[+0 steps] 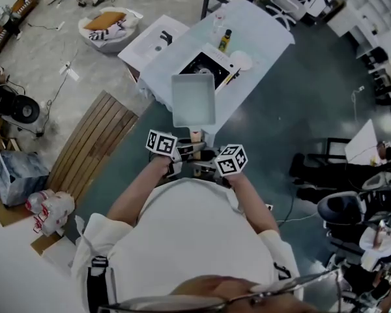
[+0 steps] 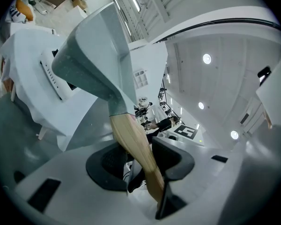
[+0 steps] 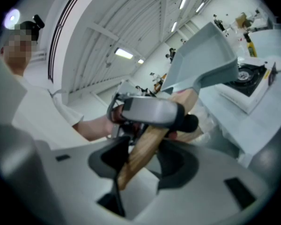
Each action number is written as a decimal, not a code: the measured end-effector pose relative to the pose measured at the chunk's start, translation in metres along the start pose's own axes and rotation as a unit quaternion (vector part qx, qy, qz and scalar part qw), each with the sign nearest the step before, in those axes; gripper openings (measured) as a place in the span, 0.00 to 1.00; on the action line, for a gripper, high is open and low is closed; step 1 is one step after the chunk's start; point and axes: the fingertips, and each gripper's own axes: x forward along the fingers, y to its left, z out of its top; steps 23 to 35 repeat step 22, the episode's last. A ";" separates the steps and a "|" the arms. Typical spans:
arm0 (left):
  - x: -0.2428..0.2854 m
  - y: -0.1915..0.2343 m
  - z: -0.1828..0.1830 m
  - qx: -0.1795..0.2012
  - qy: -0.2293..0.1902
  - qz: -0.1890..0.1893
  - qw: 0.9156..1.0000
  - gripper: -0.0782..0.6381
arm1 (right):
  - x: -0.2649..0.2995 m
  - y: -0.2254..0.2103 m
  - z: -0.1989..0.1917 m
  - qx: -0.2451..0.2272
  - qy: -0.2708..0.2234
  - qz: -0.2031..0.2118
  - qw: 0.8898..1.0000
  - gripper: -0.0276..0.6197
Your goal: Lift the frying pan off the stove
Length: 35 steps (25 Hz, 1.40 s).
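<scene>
- Where the head view looks down, the grey square frying pan (image 1: 193,100) hangs over the near edge of the table (image 1: 267,31), just near of the black stove (image 1: 205,64) and clear of it.
- Its wooden handle (image 1: 195,135) points toward the person, and the 2 grippers meet on it: the left gripper (image 1: 190,150) from the left, the right gripper (image 1: 207,155) from the right, close beside each other.
- On the far part of the table stand a yellow bottle (image 1: 226,40) and, to the right of the stove, a white round plate (image 1: 241,60).
- Far left on the floor lies a slatted wooden panel (image 1: 98,139).
- Seen from the left gripper view, the handle runs straight through between the 2 dark jaws, which are clamped on it from both sides; the pan (image 2: 93,55) rises tilted beyond them, with the white-covered table lower at the left.
- Seen from the right gripper view, the handle (image 3: 145,149) crosses slantwise between that gripper's jaws, which grasp it near its end.
- Just beyond them the left gripper clenches the same handle, a bare hand behind it.
- Farther on, the pan is held in the air, apart from the stove below it at the right.
</scene>
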 end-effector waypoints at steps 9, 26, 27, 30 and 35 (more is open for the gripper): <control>-0.025 -0.001 -0.007 0.007 0.018 -0.004 1.000 0.37 | 0.024 0.014 0.003 0.005 -0.018 -0.014 1.000 0.36; -0.046 -0.001 -0.015 0.007 0.031 -0.009 0.999 0.37 | 0.045 0.024 -0.001 0.008 -0.025 -0.023 0.999 0.36; -0.046 -0.001 -0.015 0.007 0.031 -0.009 0.999 0.37 | 0.045 0.024 -0.001 0.008 -0.025 -0.023 0.999 0.36; -0.046 -0.001 -0.015 0.007 0.031 -0.009 0.999 0.37 | 0.045 0.024 -0.001 0.008 -0.025 -0.023 0.999 0.36; -0.046 -0.001 -0.015 0.007 0.031 -0.009 0.999 0.37 | 0.045 0.024 -0.001 0.008 -0.025 -0.023 0.999 0.36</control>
